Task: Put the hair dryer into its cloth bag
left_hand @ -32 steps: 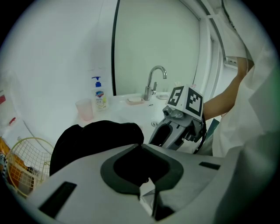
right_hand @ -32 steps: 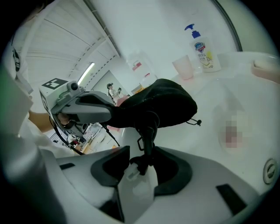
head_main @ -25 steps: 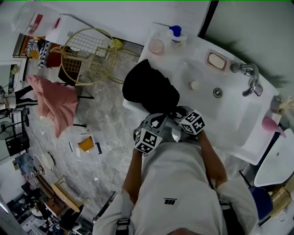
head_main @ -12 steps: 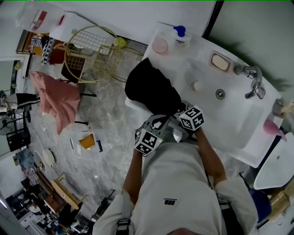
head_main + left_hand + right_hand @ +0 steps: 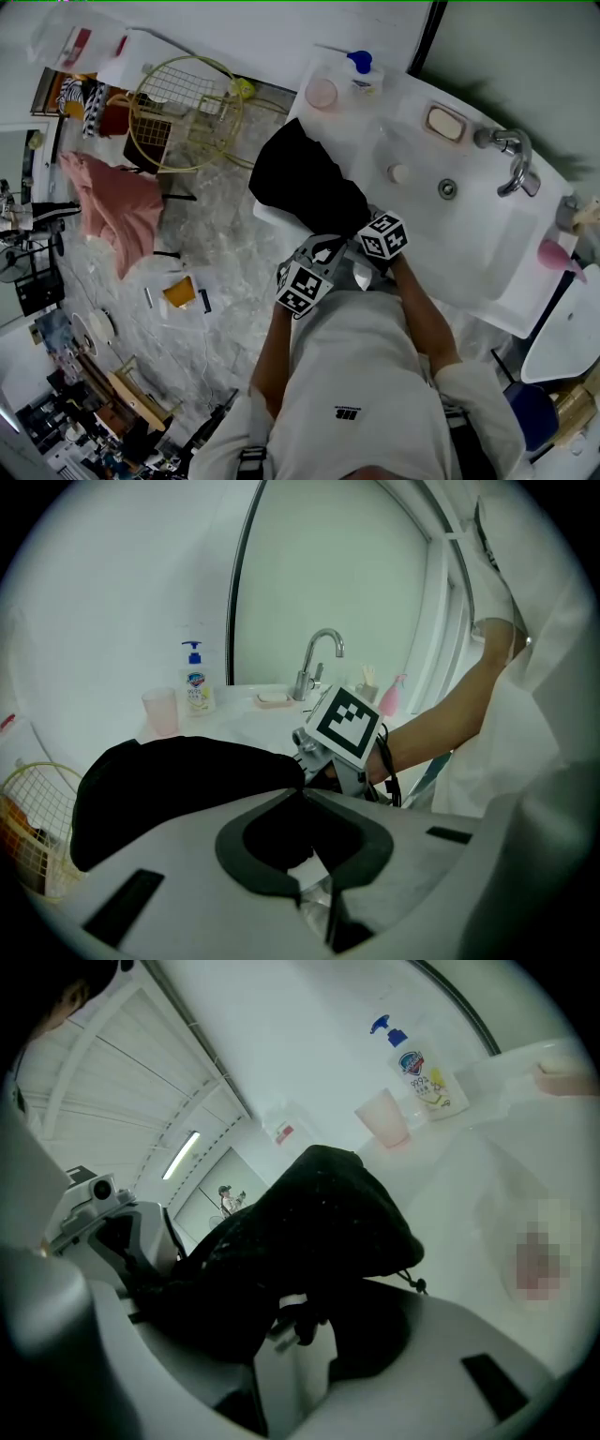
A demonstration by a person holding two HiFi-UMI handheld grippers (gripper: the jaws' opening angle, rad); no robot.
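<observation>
The black cloth bag (image 5: 302, 180) lies bulging on the left end of the white counter (image 5: 375, 150), its far end hanging over the edge. No hair dryer shows outside it. In the head view my left gripper (image 5: 325, 249) and right gripper (image 5: 360, 228) meet at the bag's near end. The left gripper (image 5: 302, 790) is shut on a fold of the bag (image 5: 178, 785), with the right gripper's marker cube (image 5: 343, 725) just behind. The right gripper (image 5: 298, 1309) is shut on the bag's (image 5: 319, 1218) dark edge, where a drawstring knot (image 5: 417, 1284) dangles.
A pump soap bottle (image 5: 360, 69) and a pink cup (image 5: 321, 93) stand at the counter's far end. A soap dish (image 5: 442, 123), the basin's drain (image 5: 447, 188) and a chrome tap (image 5: 509, 159) lie to the right. On the floor are a wire basket (image 5: 183, 111) and pink cloth (image 5: 117, 211).
The right gripper has shifted a little leftward, towards the bag, and the bag's near end looks drawn in tighter. The left gripper has stayed put.
</observation>
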